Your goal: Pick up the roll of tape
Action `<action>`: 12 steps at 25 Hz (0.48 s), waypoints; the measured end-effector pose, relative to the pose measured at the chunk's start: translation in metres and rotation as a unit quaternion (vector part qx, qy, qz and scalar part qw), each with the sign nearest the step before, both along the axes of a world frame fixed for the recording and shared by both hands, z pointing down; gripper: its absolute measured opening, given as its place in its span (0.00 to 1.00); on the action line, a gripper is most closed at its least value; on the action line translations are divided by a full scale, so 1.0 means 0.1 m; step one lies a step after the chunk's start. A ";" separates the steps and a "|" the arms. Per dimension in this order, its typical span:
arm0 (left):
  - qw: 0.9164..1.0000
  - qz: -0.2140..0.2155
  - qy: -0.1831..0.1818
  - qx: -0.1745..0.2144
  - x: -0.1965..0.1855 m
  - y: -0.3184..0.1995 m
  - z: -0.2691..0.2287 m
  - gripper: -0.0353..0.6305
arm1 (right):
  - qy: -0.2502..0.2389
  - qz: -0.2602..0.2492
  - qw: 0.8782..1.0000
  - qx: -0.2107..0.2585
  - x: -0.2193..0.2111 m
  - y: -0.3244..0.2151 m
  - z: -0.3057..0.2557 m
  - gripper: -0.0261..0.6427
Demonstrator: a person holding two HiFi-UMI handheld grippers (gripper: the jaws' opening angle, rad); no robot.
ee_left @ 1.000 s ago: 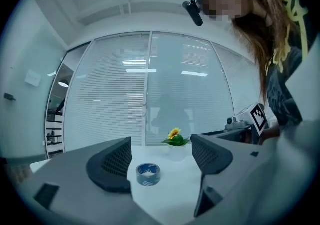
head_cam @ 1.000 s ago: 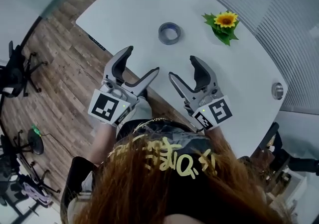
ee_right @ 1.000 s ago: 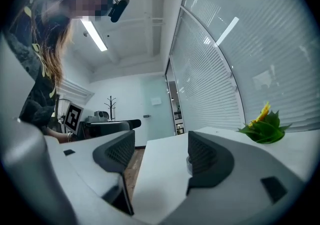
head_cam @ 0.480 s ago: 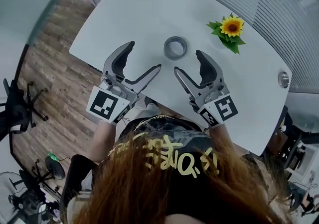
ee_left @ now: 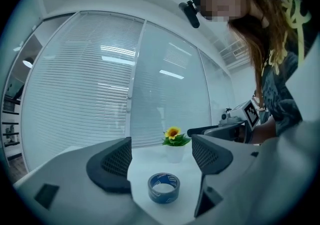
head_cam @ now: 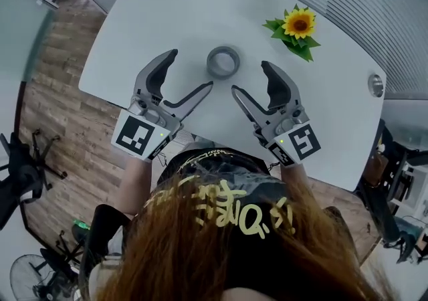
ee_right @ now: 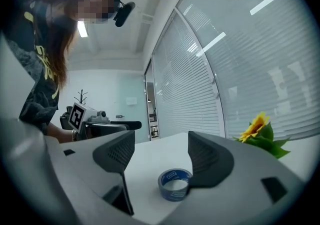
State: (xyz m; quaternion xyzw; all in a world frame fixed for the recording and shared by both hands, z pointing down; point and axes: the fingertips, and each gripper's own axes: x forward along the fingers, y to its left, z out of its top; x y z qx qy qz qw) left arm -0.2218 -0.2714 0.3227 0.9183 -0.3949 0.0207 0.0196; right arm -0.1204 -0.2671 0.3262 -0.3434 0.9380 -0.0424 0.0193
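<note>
The left tool [head_cam: 189,71] and the right tool [head_cam: 251,77] both stand wide open with nothing between their jaws, each angled inward toward the same spot. The roll of tape [head_cam: 223,61] lies flat on the white surface [head_cam: 167,5], just ahead of the two tools and between them, touched by neither. In each gripper view it sits low and beyond the jaw tips.

Judging from this layout, the likeliest trouble is a clash. Both tools aim at one small target, so if they close in together, their inner jaws may knock each other or nudge the roll aside. The roll is low and lies flat on a smooth top. A jaw that meets it from one side before the other would probably push it along the surface rather than trap it. A jaw that comes down too steeply may strike the rim and tip the roll or skid it away. The potted sunflower [head_cam: 298,23] stands well apart beyond the right tool, so only a wide sweep would threaten it.

By count there are two tools, one roll of tape, one potted sunflower, one round metal cap [head_cam: 376,84] set in the surface, and one surface.
</note>
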 end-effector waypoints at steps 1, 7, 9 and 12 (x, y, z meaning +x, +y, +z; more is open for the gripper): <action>1.000 0.015 -0.006 -0.005 0.05 0.01 0.03 0.61 | 0.004 -0.006 1.000 0.000 0.01 0.00 0.02 0.51; 0.993 0.091 -0.063 -0.041 0.23 -0.03 0.39 0.61 | 0.079 -0.079 0.994 -0.010 -0.05 -0.07 0.40 0.51; 0.991 0.098 -0.070 -0.049 0.24 -0.11 0.55 0.61 | 0.136 -0.102 0.985 -0.017 -0.08 -0.09 0.61 0.51; 0.987 0.112 -0.089 -0.072 0.28 -0.23 0.85 0.61 | 0.198 -0.124 0.972 -0.027 -0.10 -0.18 0.91 0.51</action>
